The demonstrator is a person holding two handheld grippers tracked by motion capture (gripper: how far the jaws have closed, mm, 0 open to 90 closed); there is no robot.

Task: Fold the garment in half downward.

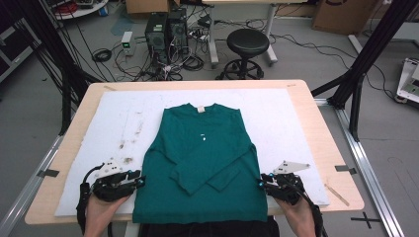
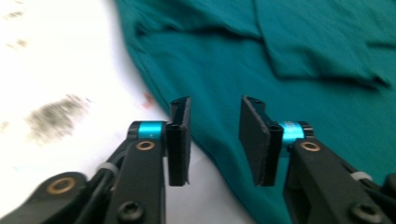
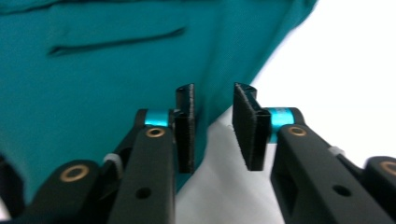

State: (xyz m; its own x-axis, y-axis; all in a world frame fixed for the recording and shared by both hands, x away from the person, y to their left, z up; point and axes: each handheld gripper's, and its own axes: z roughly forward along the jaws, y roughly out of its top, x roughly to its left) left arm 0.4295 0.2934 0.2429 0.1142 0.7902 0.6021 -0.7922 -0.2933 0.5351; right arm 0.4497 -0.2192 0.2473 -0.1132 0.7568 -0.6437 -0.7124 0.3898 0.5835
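1. The wooden table (image 1: 316, 128) carries a white mat (image 1: 276, 113), with a green long-sleeved shirt (image 1: 202, 148) lying flat at its middle, collar away from the person, hem at the near edge, sleeves folded across the front.
2. The shirt's long axis runs from collar to hem, straight away from the person, so each side edge faces one hand.
3. The left gripper (image 1: 139, 181) sits at the shirt's left edge near the hem, jaws spread, the edge running between them but not pinched.
4. The right gripper (image 1: 260, 180) mirrors it at the right edge, jaws likewise parted around that edge; neither hand is nearer.
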